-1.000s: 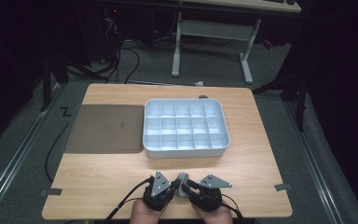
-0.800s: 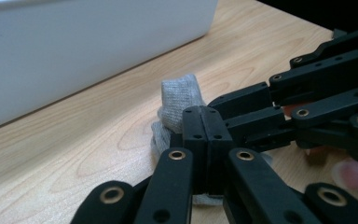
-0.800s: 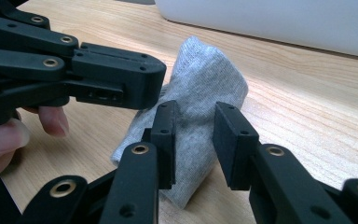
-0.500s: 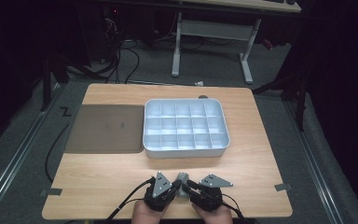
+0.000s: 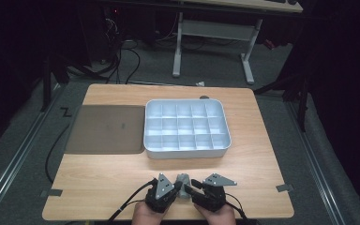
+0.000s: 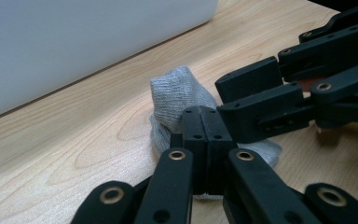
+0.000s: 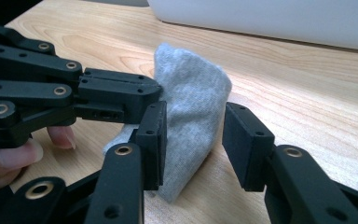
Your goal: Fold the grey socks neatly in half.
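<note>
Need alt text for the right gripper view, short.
A grey sock stands bunched on the wooden table between the right gripper's open jaws. The left gripper, shut, pinches it from the left; a white tray lies behind.

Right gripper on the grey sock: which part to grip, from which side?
Grip the sock's raised folded end, coming in level along the table from the person's side. That end stands up between the right gripper's open jaws, which have just been opening. The left gripper is shut on its near edge, so stay clear of that.
</note>
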`<state>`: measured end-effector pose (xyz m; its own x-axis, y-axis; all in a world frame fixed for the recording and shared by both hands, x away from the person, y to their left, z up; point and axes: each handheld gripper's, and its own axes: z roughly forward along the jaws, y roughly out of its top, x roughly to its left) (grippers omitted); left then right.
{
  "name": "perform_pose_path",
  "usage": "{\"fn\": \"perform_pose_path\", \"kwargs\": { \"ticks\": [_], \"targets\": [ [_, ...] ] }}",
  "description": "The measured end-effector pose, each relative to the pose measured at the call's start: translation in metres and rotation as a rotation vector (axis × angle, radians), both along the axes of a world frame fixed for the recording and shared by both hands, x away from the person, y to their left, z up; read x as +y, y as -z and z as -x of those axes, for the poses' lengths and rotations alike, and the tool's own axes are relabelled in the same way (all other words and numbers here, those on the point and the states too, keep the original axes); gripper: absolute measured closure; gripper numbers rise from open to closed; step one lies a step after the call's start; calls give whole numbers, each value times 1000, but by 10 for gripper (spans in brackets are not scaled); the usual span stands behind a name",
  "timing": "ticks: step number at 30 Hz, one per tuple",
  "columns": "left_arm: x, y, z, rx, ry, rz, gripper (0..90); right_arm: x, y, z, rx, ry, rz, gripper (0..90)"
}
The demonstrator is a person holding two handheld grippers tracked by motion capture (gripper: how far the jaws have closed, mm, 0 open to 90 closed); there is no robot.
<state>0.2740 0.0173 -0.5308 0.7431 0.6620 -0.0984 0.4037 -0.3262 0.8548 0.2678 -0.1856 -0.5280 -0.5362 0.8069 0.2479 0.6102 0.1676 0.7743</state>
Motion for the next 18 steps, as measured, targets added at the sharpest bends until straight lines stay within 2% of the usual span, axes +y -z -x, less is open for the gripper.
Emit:
{"fn": "perform_pose_path", "kwargs": {
  "ticks": [9, 16, 18],
  "targets": [
    [2, 0, 1, 19, 2, 12, 900, -3, 3, -4, 81, -11, -48, 495],
    [3, 1, 3, 15, -5, 7, 900, -4, 1, -5, 122, -25, -73, 490],
    [2, 1, 3, 12, -7, 5, 900, -7, -1, -3, 138, -10, -105, 490]
  ]
}}
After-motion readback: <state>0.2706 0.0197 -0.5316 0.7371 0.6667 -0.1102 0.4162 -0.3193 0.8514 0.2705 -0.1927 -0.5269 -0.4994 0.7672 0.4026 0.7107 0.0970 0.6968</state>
